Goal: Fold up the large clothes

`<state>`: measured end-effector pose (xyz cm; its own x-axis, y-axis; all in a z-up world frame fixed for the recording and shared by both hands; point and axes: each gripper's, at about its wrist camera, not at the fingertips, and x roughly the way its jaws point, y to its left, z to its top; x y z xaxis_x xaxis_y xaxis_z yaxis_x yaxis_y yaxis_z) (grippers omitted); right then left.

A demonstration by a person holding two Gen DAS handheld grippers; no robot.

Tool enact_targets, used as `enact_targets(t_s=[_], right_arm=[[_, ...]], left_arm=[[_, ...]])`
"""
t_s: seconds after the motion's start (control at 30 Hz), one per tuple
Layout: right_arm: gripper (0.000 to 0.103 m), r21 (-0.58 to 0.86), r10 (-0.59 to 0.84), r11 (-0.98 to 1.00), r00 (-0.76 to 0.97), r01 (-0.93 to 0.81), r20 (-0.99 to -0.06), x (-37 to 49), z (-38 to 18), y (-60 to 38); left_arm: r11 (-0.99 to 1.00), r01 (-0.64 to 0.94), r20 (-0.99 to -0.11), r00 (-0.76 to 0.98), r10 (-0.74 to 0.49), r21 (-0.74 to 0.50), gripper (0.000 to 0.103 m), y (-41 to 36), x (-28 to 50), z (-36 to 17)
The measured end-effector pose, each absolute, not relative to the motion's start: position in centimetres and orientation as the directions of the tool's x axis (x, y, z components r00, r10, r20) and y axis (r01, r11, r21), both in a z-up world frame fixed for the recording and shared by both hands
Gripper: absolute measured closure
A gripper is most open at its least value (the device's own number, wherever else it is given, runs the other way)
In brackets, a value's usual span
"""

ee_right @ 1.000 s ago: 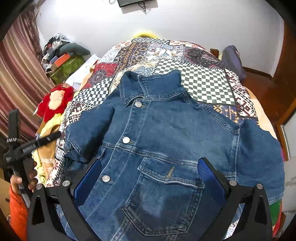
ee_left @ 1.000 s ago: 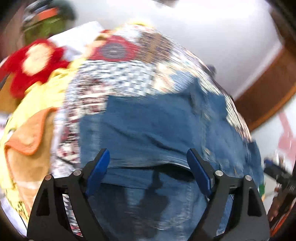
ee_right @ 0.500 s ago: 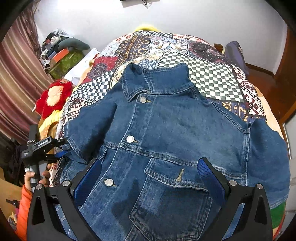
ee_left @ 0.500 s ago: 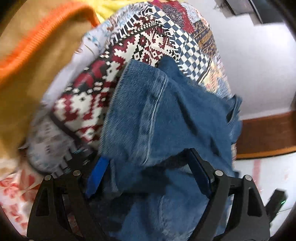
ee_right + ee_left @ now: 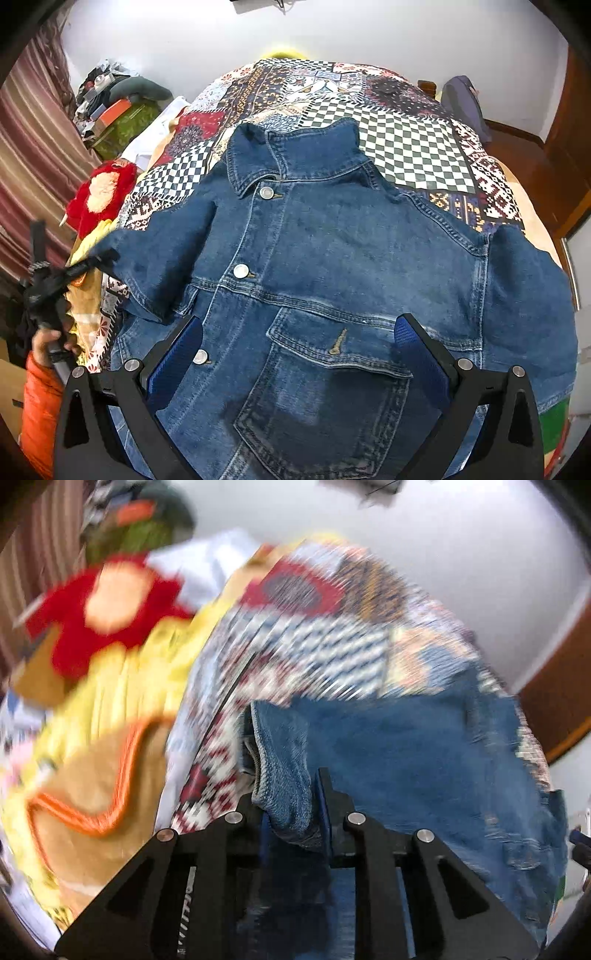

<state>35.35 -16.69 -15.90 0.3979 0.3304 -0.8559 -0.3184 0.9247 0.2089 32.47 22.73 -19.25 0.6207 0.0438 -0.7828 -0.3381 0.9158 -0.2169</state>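
A blue denim jacket (image 5: 332, 258) lies face up and buttoned on a patchwork bedspread (image 5: 406, 147), collar toward the far wall. My left gripper (image 5: 291, 805) is shut on the cuff of the jacket's left sleeve (image 5: 284, 775); in the right wrist view it shows at the bed's left edge (image 5: 99, 258), holding the sleeve end (image 5: 147, 254). My right gripper (image 5: 299, 343) is open and empty, hovering over the jacket's chest pocket (image 5: 332, 387). The jacket's right sleeve (image 5: 528, 295) lies spread to the right.
A red plush toy (image 5: 99, 195) and yellow and orange cloths (image 5: 92, 775) lie left of the bed. Piled clutter (image 5: 118, 107) stands in the far left corner. A grey bag (image 5: 461, 99) and a wooden door (image 5: 569, 147) are at the right.
My left gripper has closed on the left sleeve cuff and is moving with it, blurring its view. The right gripper has dropped slightly closer over the jacket, still open.
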Motion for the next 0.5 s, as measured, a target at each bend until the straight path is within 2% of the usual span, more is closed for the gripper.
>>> enact_targets(t_s=[0.1,0.3,0.4,0.5], right_arm=[[0.0,0.224,0.342,0.924,0.407,-0.31,-0.847,35.2,-15.5,-17.5],[0.0,0.249,0.357,0.926,0.446,-0.283,-0.821,34.4,-14.5,-20.3],[0.0,0.255,0.349,0.933,0.461,-0.255,-0.816,34.2,-14.2,-22.1],[0.0,0.257,0.333,0.941,0.471,-0.218,-0.817,33.9,-14.3,-24.2]], left_arm=[[0.939,-0.276,-0.724,0.689,0.046,-0.203,0.088,20.5,32.5,-14.7],[0.972,-0.057,-0.58,0.809,-0.089,-0.229,0.089,12.6,35.0,-6.3],[0.974,0.056,-0.558,0.812,-0.171,-0.218,0.091,7.8,36.2,-4.5],[0.969,0.151,-0.571,0.786,-0.237,-0.195,0.091,2.9,37.6,-4.7]])
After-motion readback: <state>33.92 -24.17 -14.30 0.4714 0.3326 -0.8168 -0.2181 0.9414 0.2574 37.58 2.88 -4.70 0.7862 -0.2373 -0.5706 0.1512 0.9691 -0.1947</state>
